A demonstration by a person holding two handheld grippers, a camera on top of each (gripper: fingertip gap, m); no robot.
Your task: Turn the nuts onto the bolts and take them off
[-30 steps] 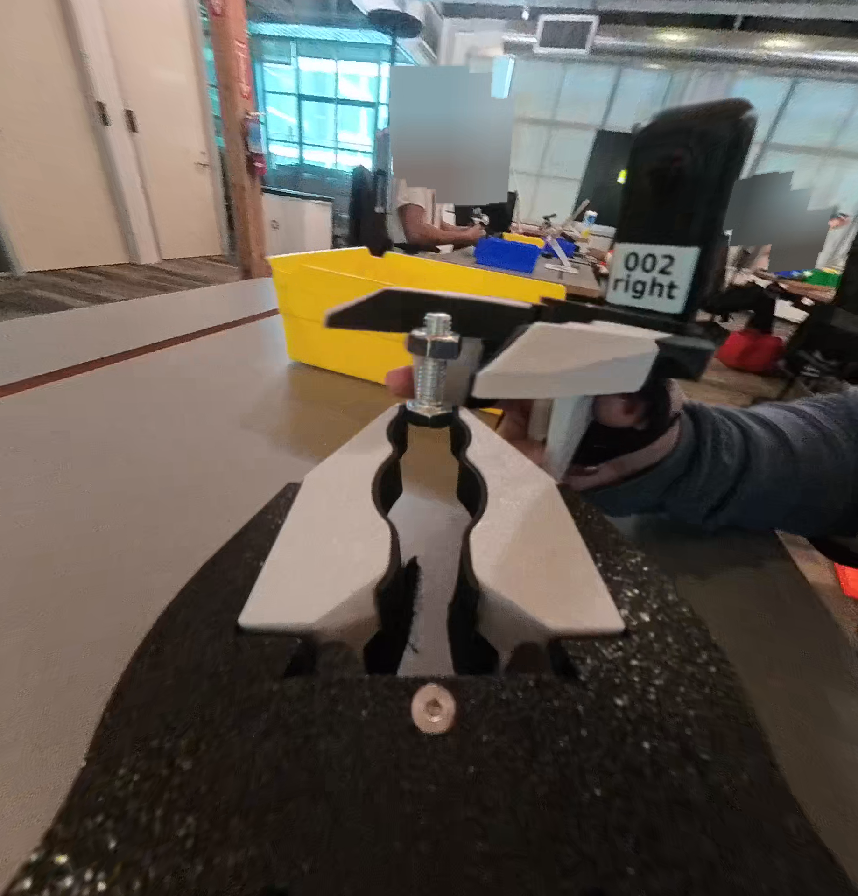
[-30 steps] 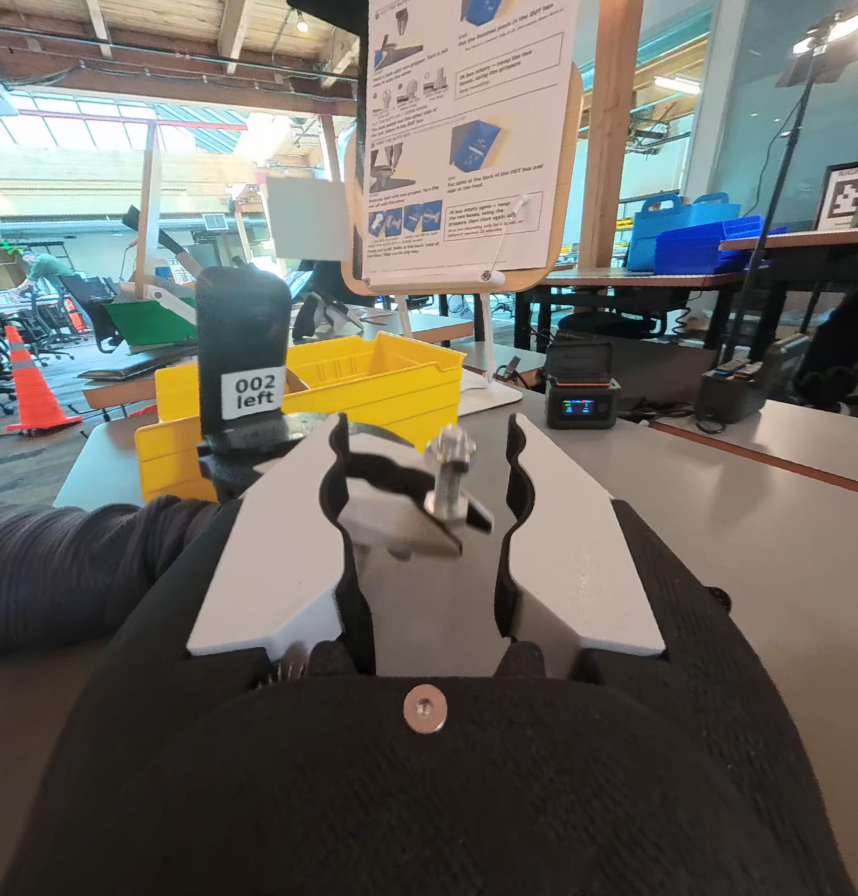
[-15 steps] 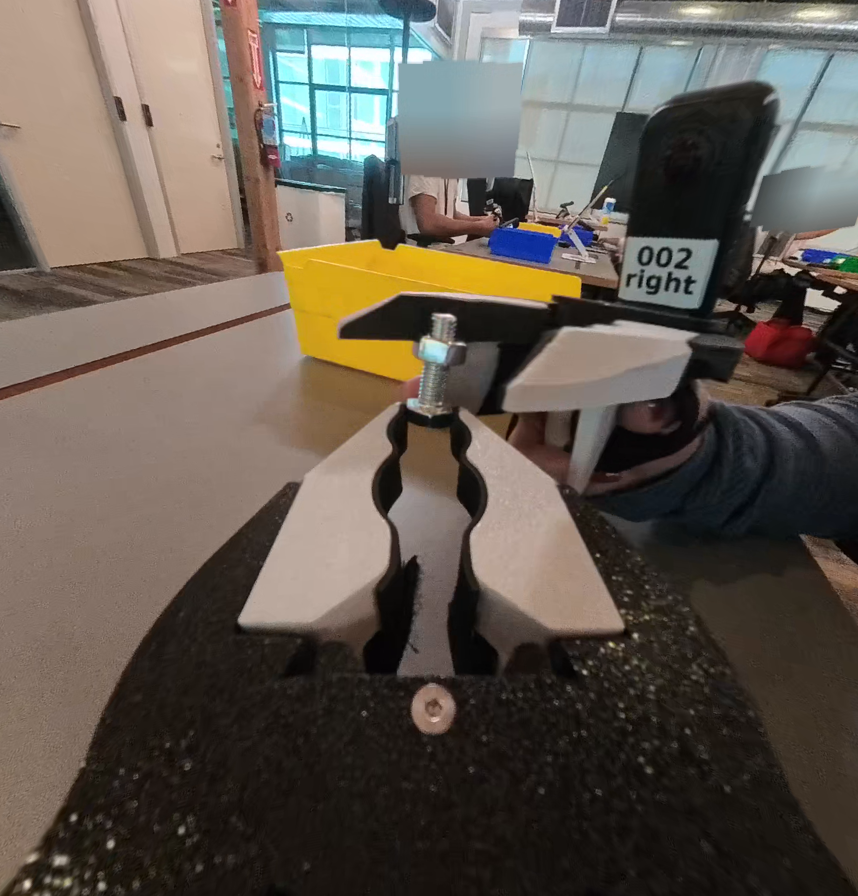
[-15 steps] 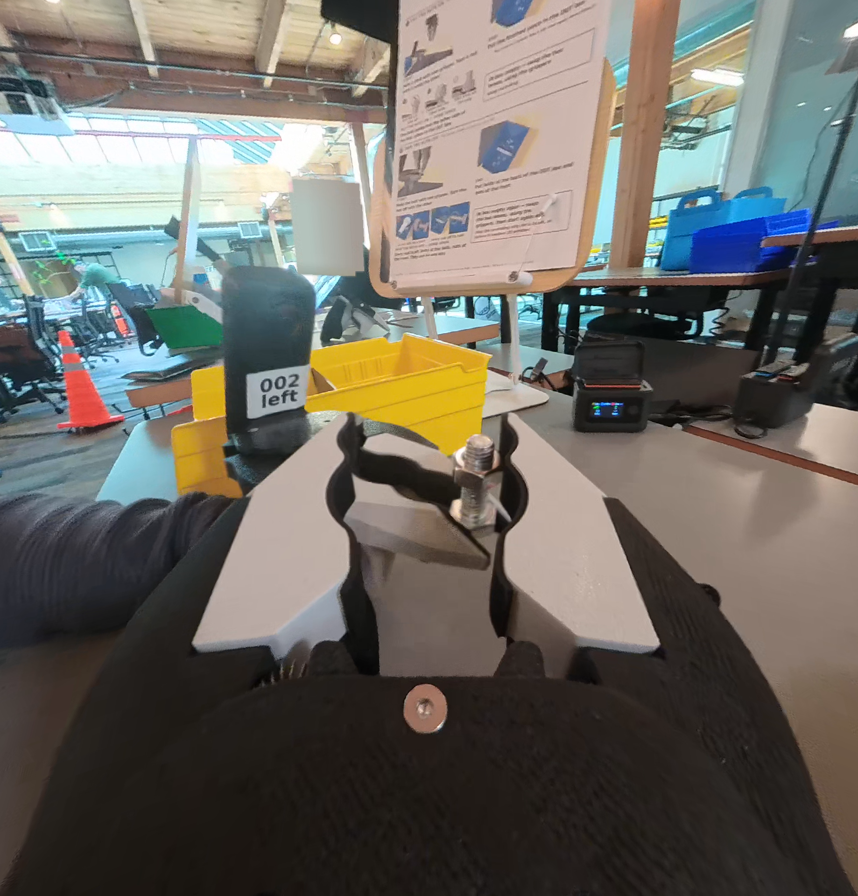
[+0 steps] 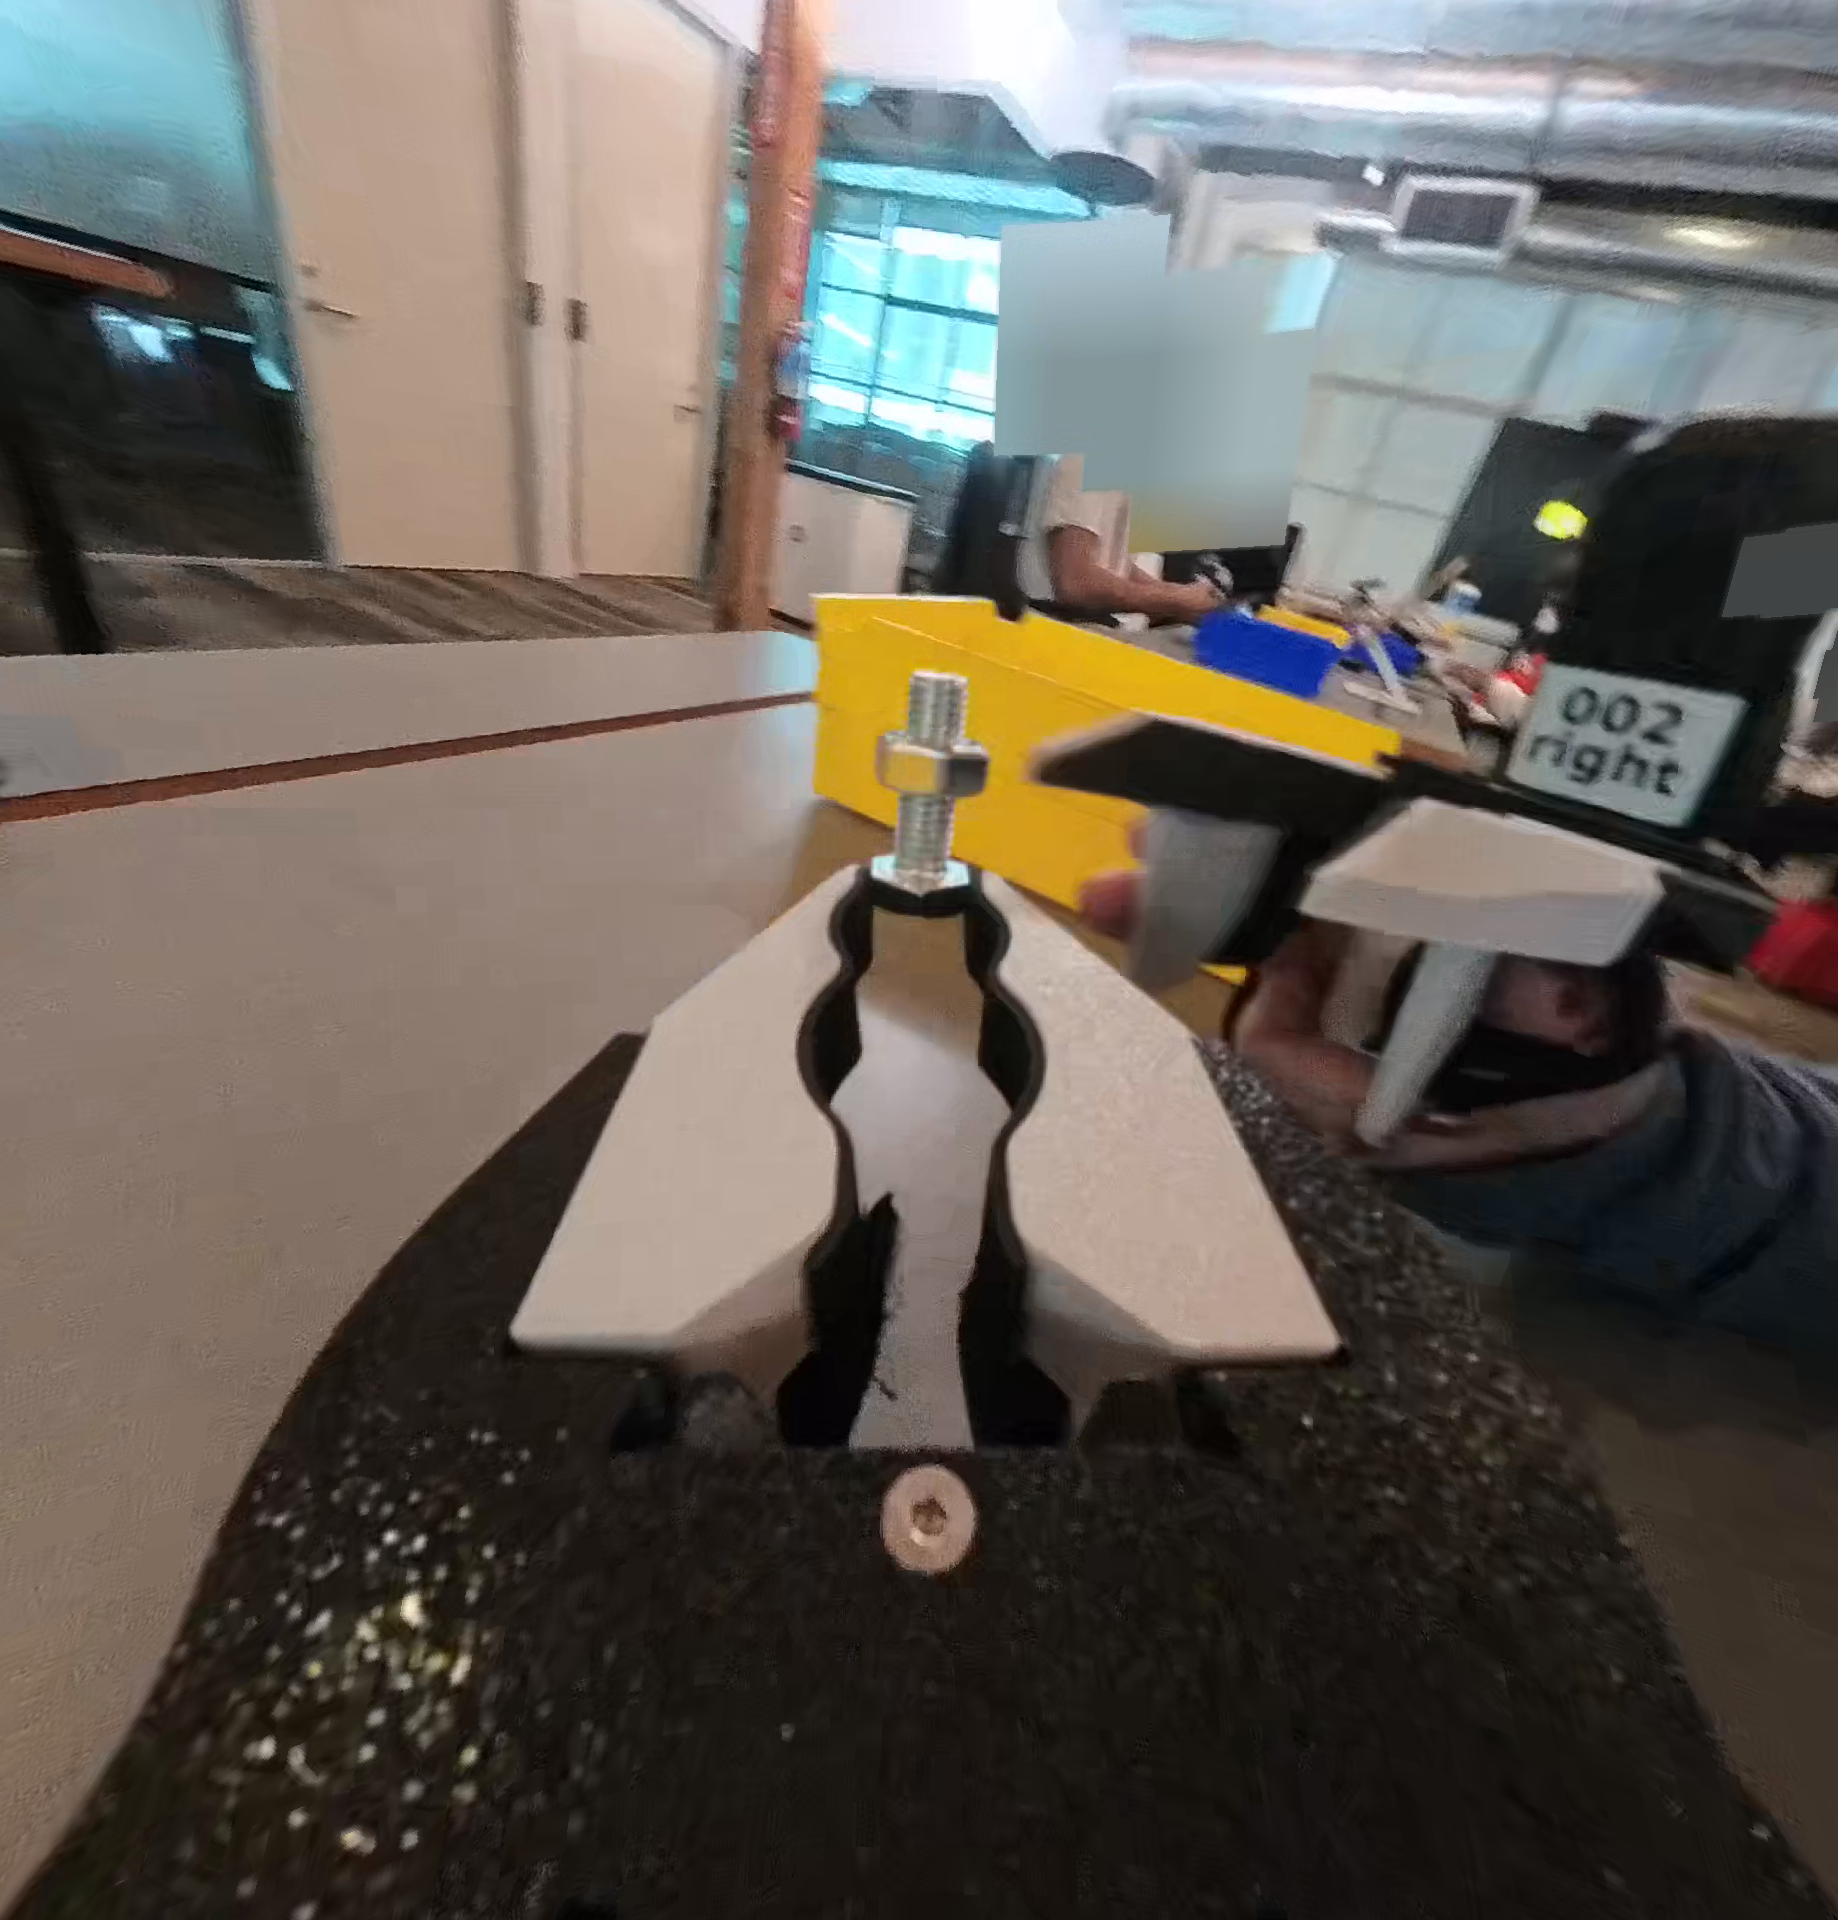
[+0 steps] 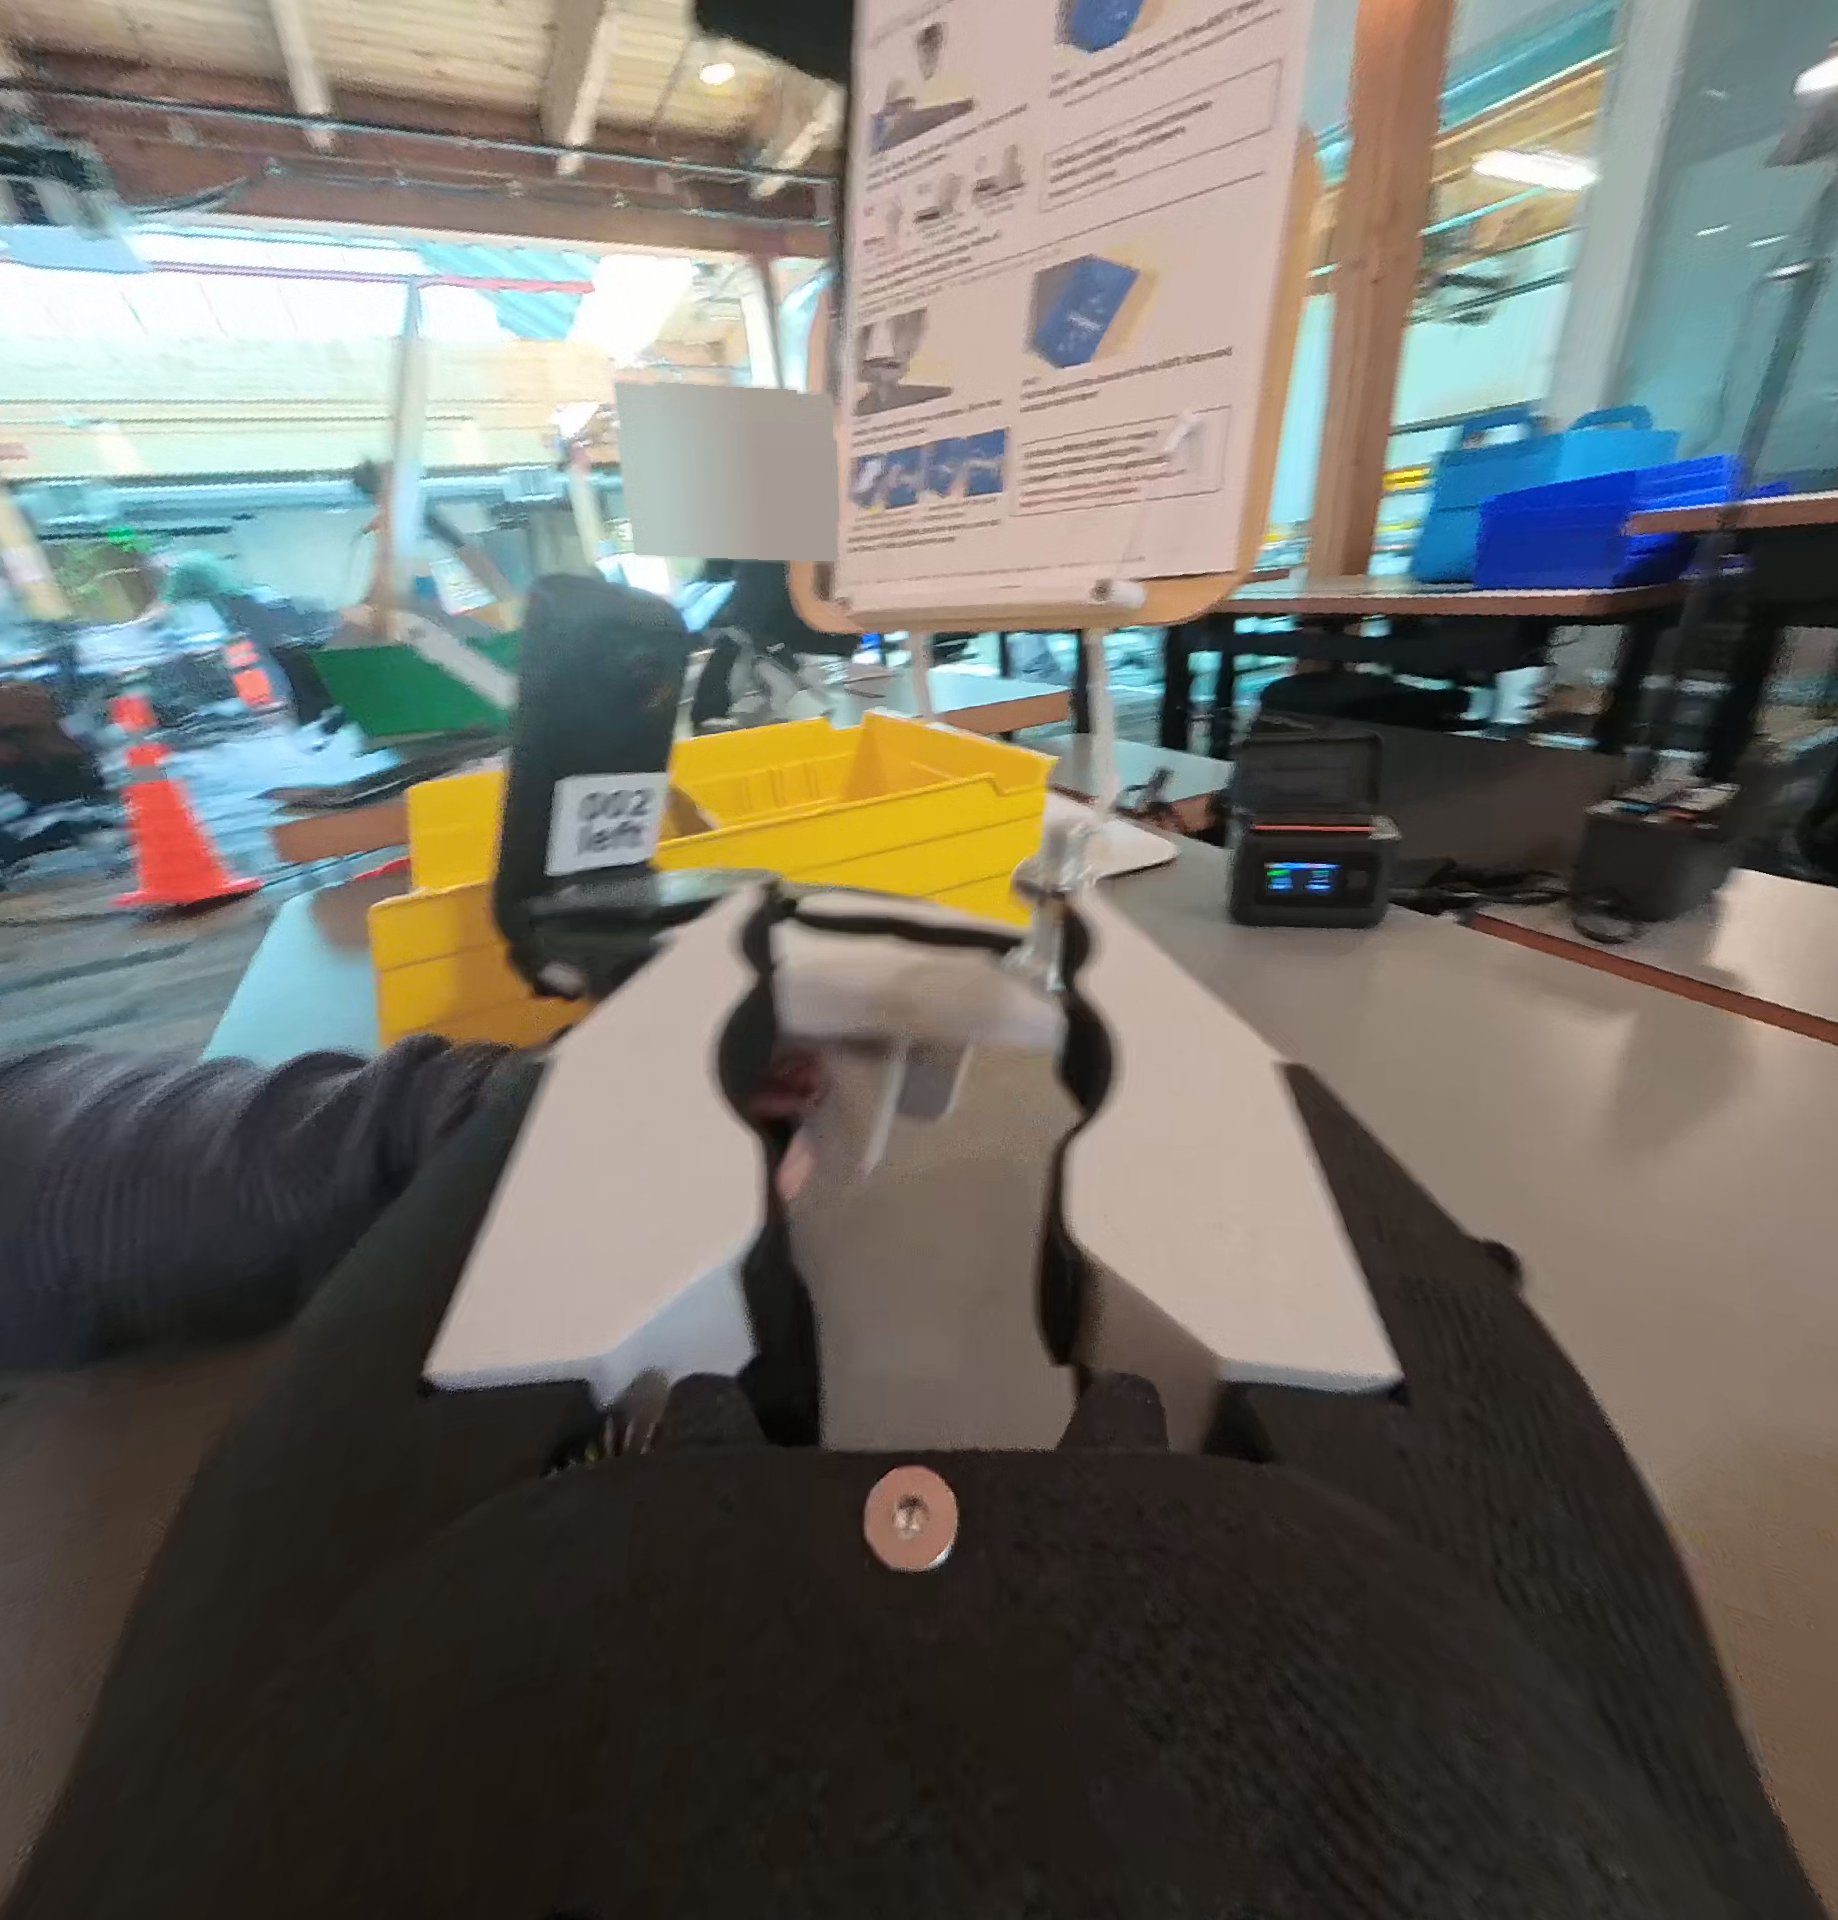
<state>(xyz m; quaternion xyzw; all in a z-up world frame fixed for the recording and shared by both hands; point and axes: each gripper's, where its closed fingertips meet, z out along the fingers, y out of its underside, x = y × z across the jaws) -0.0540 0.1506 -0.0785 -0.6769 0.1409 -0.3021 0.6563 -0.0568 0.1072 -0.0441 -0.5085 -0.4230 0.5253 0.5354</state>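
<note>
Since the frame half a second earlier, the right gripper (image 5: 1154, 852) has drawn away from the silver hex nut (image 5: 931, 769); its fingers, which flanked the nut then, now stand to the right of it with a clear gap between.

Left gripper (image 5: 917, 894): clenched on the hex head of the silver threaded steel bolt (image 5: 927, 805). The head sits pinched between the white fingertips (image 5: 790, 935), and the shank rises upright above them. The nut is threaded onto the shank a short way below the tip, with bare thread showing above and below it.

Right gripper: released, holding nothing. In the right wrist view its white fingers (image 6: 624, 1122) are spread, and the left gripper's fingers show through the gap. The bolt (image 6: 1050, 904) appears blurred in that view, against the inner edge of the right-hand finger near its tip; contact cannot be determined.

Both grippers are held above the grey desk (image 5: 271, 987). A yellow plastic bin (image 5: 998, 717) stands on the desk behind the bolt. A dark-sleeved arm (image 5: 1725, 1174) carries the right gripper. A small black device with a lit screen (image 6: 1310, 852) rests toward the far right of the desk.
</note>
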